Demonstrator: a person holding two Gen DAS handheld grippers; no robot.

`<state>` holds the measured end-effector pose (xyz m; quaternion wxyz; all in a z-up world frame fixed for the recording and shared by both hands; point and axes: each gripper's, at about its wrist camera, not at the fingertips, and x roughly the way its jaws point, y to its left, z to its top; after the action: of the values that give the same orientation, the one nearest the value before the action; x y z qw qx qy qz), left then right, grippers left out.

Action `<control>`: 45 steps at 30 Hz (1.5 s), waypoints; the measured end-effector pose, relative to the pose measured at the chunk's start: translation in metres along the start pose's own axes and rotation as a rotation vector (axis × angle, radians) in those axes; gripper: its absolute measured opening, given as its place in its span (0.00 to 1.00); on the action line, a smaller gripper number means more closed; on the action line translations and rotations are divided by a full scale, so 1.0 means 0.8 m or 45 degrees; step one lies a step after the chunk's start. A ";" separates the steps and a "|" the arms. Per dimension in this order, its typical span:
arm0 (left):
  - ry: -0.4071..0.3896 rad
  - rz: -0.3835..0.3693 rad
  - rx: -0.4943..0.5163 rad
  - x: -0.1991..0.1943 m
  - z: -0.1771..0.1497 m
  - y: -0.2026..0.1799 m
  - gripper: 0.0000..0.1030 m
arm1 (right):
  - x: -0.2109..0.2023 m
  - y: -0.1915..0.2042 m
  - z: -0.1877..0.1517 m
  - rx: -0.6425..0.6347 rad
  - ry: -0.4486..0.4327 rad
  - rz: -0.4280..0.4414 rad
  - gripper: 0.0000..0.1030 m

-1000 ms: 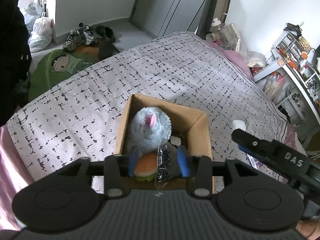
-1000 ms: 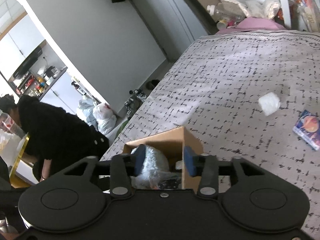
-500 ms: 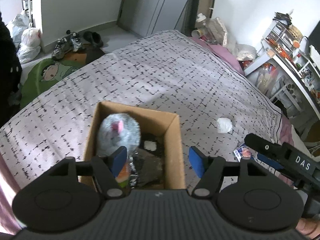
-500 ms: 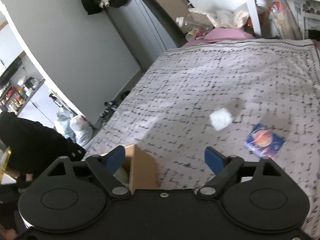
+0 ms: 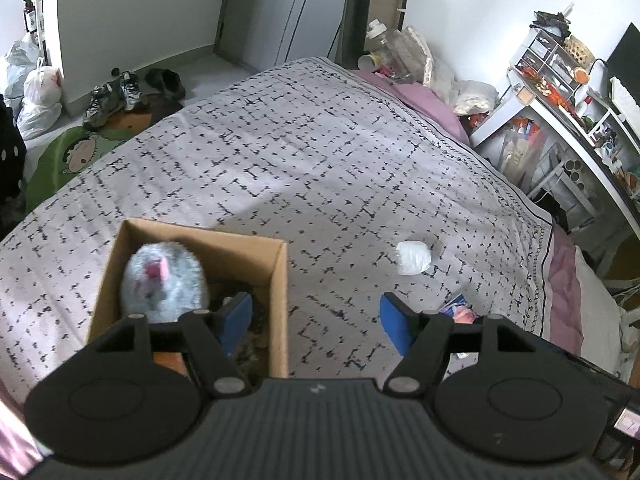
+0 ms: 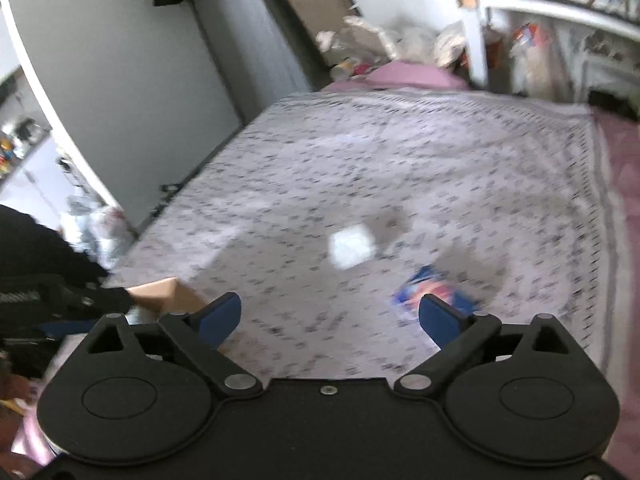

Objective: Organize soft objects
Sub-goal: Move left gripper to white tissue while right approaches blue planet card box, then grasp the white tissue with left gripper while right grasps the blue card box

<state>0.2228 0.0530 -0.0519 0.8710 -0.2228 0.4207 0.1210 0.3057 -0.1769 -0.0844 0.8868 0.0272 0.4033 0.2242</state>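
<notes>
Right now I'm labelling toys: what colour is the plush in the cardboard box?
Grey-blue plush with a pink patch, clearest in the left wrist view.

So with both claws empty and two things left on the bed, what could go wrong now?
The blue packet lies flat on the soft bedspread, so the open right gripper might pinch cloth with it. The white bundle looks round and could roll away. The cardboard box already holds a bulky grey plush toy, so added items may perch and spill.
</notes>
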 end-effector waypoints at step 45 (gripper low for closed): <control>0.289 -0.047 0.061 0.266 0.048 -0.140 0.67 | 0.152 -0.108 -0.002 0.177 0.253 -0.299 0.51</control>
<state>0.4248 -0.0204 -0.1662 0.8250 -0.2220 0.5152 0.0688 0.4067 -0.2036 -0.1903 0.8585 0.0188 0.5041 0.0920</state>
